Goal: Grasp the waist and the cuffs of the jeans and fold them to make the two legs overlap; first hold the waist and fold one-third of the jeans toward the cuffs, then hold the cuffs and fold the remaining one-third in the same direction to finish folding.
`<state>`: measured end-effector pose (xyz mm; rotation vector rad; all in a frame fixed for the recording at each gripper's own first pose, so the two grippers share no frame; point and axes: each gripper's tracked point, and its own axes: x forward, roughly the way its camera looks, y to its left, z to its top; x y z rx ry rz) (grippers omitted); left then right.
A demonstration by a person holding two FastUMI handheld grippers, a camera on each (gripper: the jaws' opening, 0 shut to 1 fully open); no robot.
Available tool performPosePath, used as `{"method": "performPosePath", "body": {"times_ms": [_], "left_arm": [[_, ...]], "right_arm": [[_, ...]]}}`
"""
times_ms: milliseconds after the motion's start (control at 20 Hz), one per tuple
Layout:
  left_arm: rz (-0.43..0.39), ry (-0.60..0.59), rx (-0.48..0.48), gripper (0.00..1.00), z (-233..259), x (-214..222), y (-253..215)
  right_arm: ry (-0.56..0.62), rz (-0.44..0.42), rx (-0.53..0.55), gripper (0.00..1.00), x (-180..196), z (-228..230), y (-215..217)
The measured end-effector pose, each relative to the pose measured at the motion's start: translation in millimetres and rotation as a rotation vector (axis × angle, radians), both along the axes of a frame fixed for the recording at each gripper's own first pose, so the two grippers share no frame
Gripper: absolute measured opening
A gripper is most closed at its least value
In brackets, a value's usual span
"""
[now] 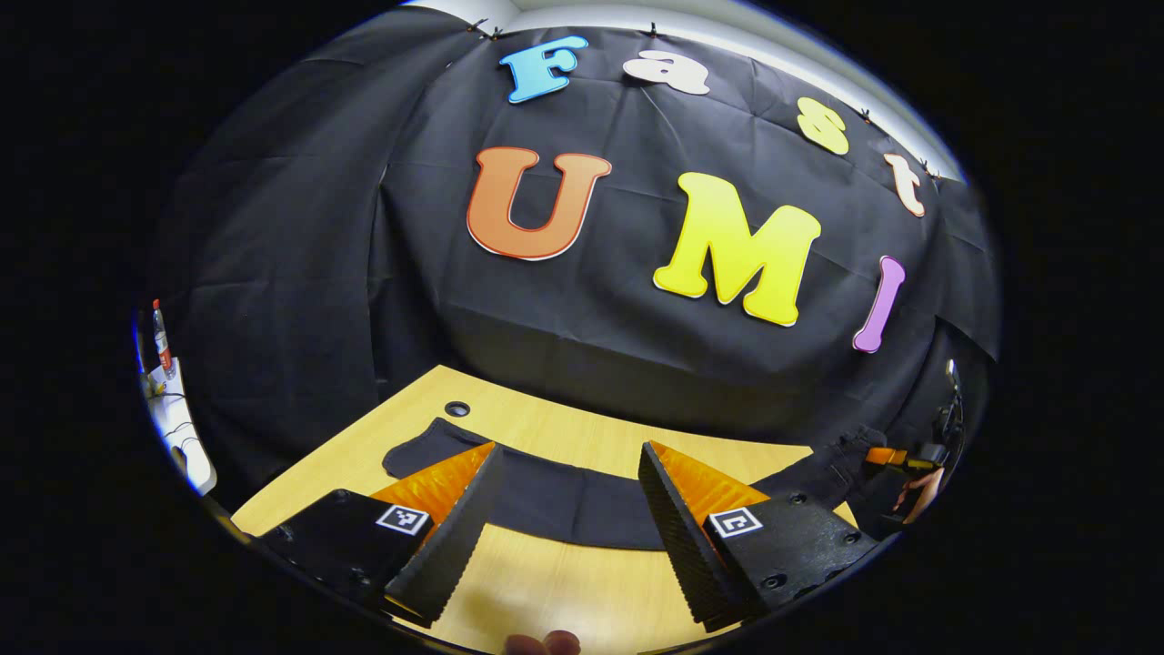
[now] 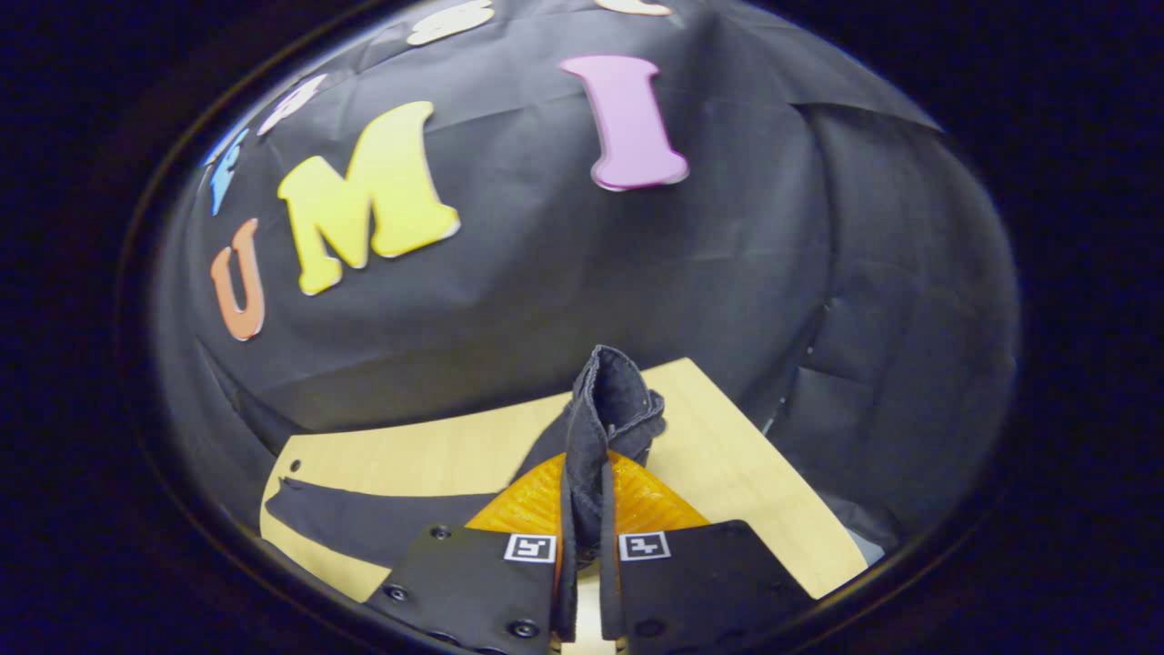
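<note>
Jeans (image 1: 564, 500), dark and nearly black, lie stretched across the pale wooden counter (image 1: 582, 437) in a long band. In the left gripper view the cloth runs from near a small round hole (image 1: 457, 408) in the counter top at the far left corner, across the middle, and rises off the surface toward the right edge. There the other gripper (image 1: 887, 457) shows small and far off, with part of the hand that holds it (image 1: 918, 491) beside it.

In the right gripper view one end of the jeans (image 2: 605, 409) stands up in a bunched, stitched fold between the jaws, lifted clear of the counter (image 2: 436, 455); which end of the garment this is cannot be told. The rest of the cloth trails down and away to the left, lying flat toward the far left corner.

The right gripper (image 2: 582, 555) has its jaws closed tight on that fold, both fingers pressing the fabric from either side, and points forward and slightly downward over the counter's right part.

The left gripper (image 1: 568, 518) hangs low over the counter's near edge with its jaws spread wide and nothing between them, the band of jeans lying just beyond the fingertips. Fingertips of the holding hand (image 1: 546, 642) peep in at the bottom edge.
</note>
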<state>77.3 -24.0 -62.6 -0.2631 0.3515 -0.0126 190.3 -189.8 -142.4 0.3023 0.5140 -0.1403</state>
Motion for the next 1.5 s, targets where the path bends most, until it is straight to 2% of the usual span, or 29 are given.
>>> {"method": "performPosePath", "body": {"times_ms": [100,200,300,400,500,550,600,700,750,800,850,900,1000,1150,1400,1450,1500], "left_arm": [[0.012,-0.012,0.001,0.96,-1,-2,16],[0.024,-0.023,0.001,0.96,-3,-7,31],[0.039,-0.027,-0.005,0.96,-6,-10,50],[0.055,-0.022,-0.022,0.96,-10,-15,67],[0.073,-0.020,-0.032,0.96,-13,-21,83],[0.083,-0.019,-0.031,1.00,-15,-23,91],[0.094,-0.018,-0.029,0.95,-18,-26,99],[0.120,0.001,-0.041,0.95,-26,-32,118],[0.129,0.009,-0.050,0.96,-29,-35,124],[0.142,0.005,-0.055,0.96,-32,-36,133],[0.151,0.007,-0.060,0.96,-35,-37,140],[0.160,0.022,-0.068,0.95,-42,-38,146],[0.169,0.045,-0.087,0.96,-50,-41,154],[0.178,0.052,-0.095,0.96,-55,-43,165],[0.170,0.071,-0.121,0.96,-61,-38,174],[0.171,0.072,-0.127,0.96,-62,-37,176],[0.171,0.077,-0.133,0.96,-64,-37,178]], "right_arm": [[-0.027,0.068,-0.019,0.11,8,22,47],[-0.048,0.146,-0.039,0.07,15,36,104],[-0.054,0.226,-0.041,0.14,25,40,167],[-0.053,0.296,-0.048,0.11,28,36,226],[-0.040,0.359,-0.066,0.11,30,21,279],[-0.027,0.385,-0.070,0.11,31,10,303],[-0.014,0.405,-0.079,0.06,30,-4,323],[0.024,0.441,-0.098,0.06,28,-35,358],[0.042,0.453,-0.111,0.10,26,-51,373],[0.061,0.458,-0.122,0.10,29,-67,386],[0.081,0.463,-0.133,0.14,31,-83,396],[0.105,0.468,-0.148,0.10,31,-100,404],[0.134,0.470,-0.180,0.10,30,-125,421],[0.145,0.481,-0.237,0.10,30,-146,435],[0.186,0.524,-0.269,0.10,24,-179,449],[0.195,0.551,-0.259,0.11,20,-182,454],[0.198,0.577,-0.252,0.17,14,-185,460]]}}
